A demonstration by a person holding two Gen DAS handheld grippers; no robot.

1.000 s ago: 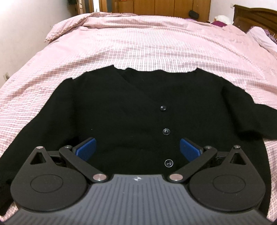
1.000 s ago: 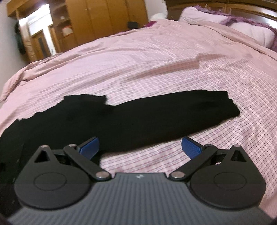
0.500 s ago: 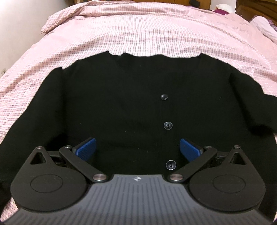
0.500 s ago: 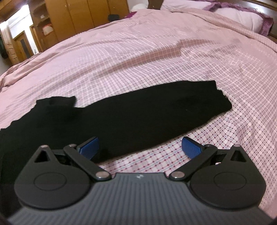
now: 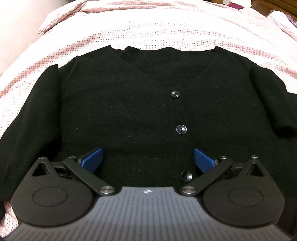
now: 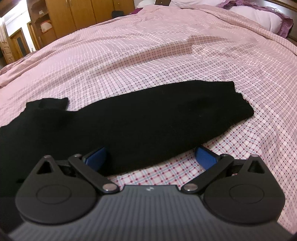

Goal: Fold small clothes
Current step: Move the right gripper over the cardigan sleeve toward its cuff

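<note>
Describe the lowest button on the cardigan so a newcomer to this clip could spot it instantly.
On the pink checked bedspread a black cardigan lies flat, front up. Three dark round buttons run down its front; the lowest button is nearest the camera, between the open left gripper fingers, close to the right-hand blue pad.

Bed (image 6: pixel 167 55) broad and bare beyond the black cardigan (image 5: pixel 130 111); open passage across the pink checked cover on all far sides. Sleeve (image 6: pixel 167 115) stretched flat rightward, low, no barrier. Pillows (image 6: pixel 259 16) and wardrobe (image 6: pixel 83 14) well back at the edges.
</note>
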